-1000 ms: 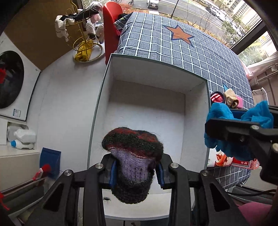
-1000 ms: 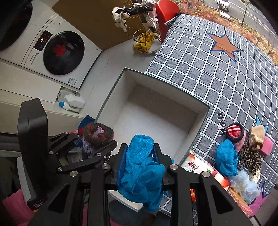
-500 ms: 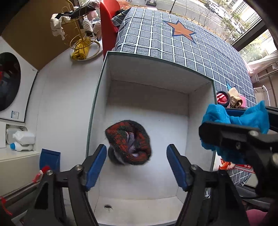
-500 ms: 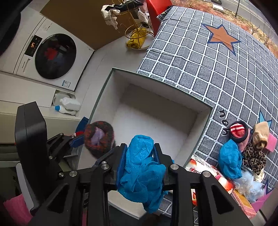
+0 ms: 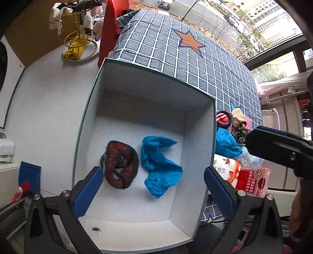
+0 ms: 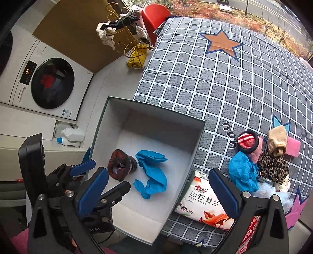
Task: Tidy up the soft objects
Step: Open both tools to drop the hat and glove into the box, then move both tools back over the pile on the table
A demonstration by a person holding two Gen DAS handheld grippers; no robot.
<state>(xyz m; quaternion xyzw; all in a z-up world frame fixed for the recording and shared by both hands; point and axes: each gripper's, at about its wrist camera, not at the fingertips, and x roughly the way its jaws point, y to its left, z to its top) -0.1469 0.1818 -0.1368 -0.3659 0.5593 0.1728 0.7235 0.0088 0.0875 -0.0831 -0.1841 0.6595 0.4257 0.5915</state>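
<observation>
Left wrist view: both tools, left (image 5: 152, 187) and right (image 6: 158, 192), gape empty; right tool's body cut off at right edge; knit hat (image 5: 120, 164) folds hide its inside.

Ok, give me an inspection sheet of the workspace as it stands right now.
Surface: checked bedspread with a star print; white box stands at its edge.
Job's things: knit hat and blue cloth lie side by side on the box floor.
Clutter: second blue cloth, striped hat, tan sock, leopard-print cloth and printed packet on the bedspread beside the box.
Grippers: left gripper and right gripper both open, nothing between the jaws, which have just been opening.
Cables: nothing seen.
Surroundings: washing machine, gold rack, red chair.
</observation>
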